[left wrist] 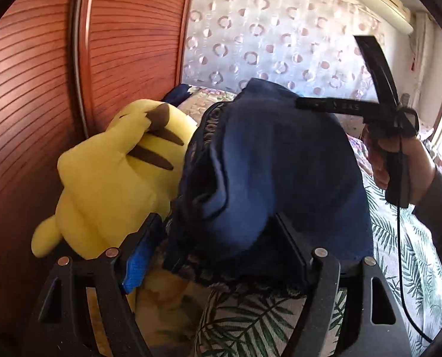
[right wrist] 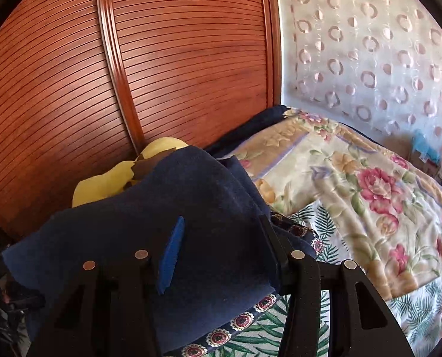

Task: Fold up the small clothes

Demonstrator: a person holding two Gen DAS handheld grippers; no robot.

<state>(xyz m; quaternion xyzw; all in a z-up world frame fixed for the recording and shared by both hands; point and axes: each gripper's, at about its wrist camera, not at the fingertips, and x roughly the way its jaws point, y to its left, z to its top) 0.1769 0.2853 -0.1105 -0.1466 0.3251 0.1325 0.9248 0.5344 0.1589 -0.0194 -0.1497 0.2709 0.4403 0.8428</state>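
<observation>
Navy cloth (left wrist: pixel 280 178) bunched at 12 o'clock, between spread left gripper (left wrist: pixel 218 255) fingers, ungripped. Right gripper (right wrist: pixel 221 244) half-open over same cloth, grip unclear.

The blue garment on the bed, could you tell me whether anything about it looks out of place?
Yes: the blue garment is bunched in a heap, not flat, and leans against a yellow plush toy by the wooden wardrobe. It lies between the open left tongs.
</observation>
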